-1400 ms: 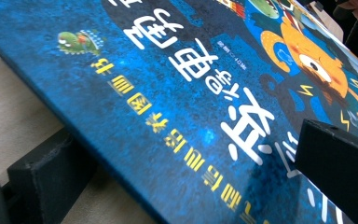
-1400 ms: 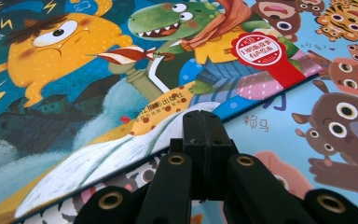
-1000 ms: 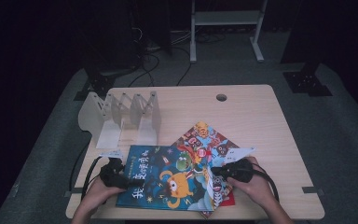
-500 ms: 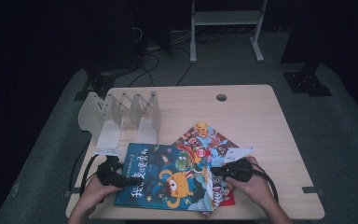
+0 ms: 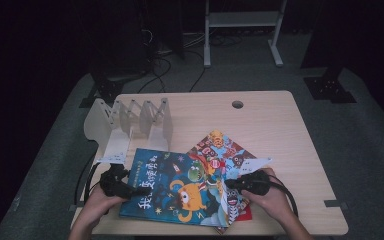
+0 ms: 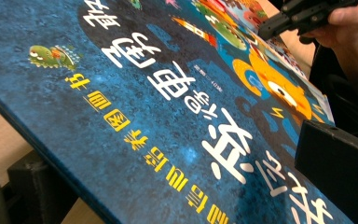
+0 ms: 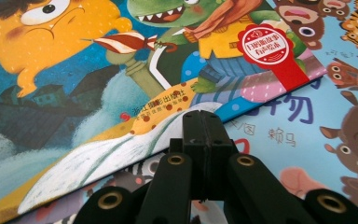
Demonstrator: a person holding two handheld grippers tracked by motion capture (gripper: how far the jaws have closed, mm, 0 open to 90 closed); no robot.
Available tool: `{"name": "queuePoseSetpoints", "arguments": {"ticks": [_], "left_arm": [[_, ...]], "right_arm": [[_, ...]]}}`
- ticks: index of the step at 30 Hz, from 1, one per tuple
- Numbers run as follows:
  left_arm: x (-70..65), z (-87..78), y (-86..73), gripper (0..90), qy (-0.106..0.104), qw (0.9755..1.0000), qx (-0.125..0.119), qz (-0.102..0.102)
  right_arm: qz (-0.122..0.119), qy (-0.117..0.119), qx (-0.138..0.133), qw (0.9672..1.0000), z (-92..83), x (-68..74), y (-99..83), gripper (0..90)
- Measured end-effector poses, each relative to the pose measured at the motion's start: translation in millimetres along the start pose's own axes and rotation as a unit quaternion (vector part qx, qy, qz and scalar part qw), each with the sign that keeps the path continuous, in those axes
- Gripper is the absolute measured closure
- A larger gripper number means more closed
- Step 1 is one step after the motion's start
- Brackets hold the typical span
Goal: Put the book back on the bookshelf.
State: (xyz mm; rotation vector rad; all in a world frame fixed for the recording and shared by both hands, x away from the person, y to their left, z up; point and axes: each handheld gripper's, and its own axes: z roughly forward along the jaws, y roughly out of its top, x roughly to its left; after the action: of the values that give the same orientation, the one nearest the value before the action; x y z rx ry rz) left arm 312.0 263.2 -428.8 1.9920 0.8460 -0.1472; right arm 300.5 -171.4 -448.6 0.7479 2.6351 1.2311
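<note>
A blue picture book [image 5: 175, 187] with an orange monster on its cover lies at the table's near edge, on top of other books. My left gripper [image 5: 132, 191] is shut on its left edge. In the left gripper view one jaw lies on the cover [image 6: 168, 116] and the other sits under it, with that edge lifted off the wood. My right gripper [image 5: 228, 183] is shut, its tips [image 7: 205, 123] resting at the book's right edge [image 7: 98, 93] with nothing between them. The right gripper [image 6: 303, 14] also appears far off across the cover.
A book with cartoon animals [image 5: 230, 150] lies tilted under the blue one, and a red corner [image 5: 242, 212] pokes out below. A white folding book rack [image 5: 130, 122] stands at the back left. The wooden table [image 5: 280, 125] has a cable hole [image 5: 237, 104].
My left gripper has risen a little, taking the blue book's left edge up with it. The right gripper has stayed where it was.
</note>
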Motion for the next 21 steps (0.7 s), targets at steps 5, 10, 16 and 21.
{"name": "queuePoseSetpoints", "arguments": {"ticks": [5, 10, 16, 21], "left_arm": [[-4.2, -6.2, 5.6, 0.0, 0.003, 1.0, -0.008, 0.001], [-13.1, -13.7, 15.1, 0.0, 0.002, 0.9997, -0.019, 0.014], [-24.0, -19.4, 30.7, 0.0, 0.002, 0.9992, -0.019, 0.036], [-29.2, -21.9, 41.2, 0.0, 0.004, 0.9991, -0.015, 0.038]], "right_arm": [[-0.004, 0.005, 0.001, 1.0, 2.4, 2.6, 2.2, 89.0], [-0.004, 0.008, 0.002, 1.0, 3.0, 3.0, 3.0, 89.0], [-0.007, 0.006, 0.003, 1.0, 3.1, 2.9, 3.2, 89.0], [-0.01, 0.007, 0.005, 0.9999, 3.2, 3.5, 3.9, 89.0]]}}
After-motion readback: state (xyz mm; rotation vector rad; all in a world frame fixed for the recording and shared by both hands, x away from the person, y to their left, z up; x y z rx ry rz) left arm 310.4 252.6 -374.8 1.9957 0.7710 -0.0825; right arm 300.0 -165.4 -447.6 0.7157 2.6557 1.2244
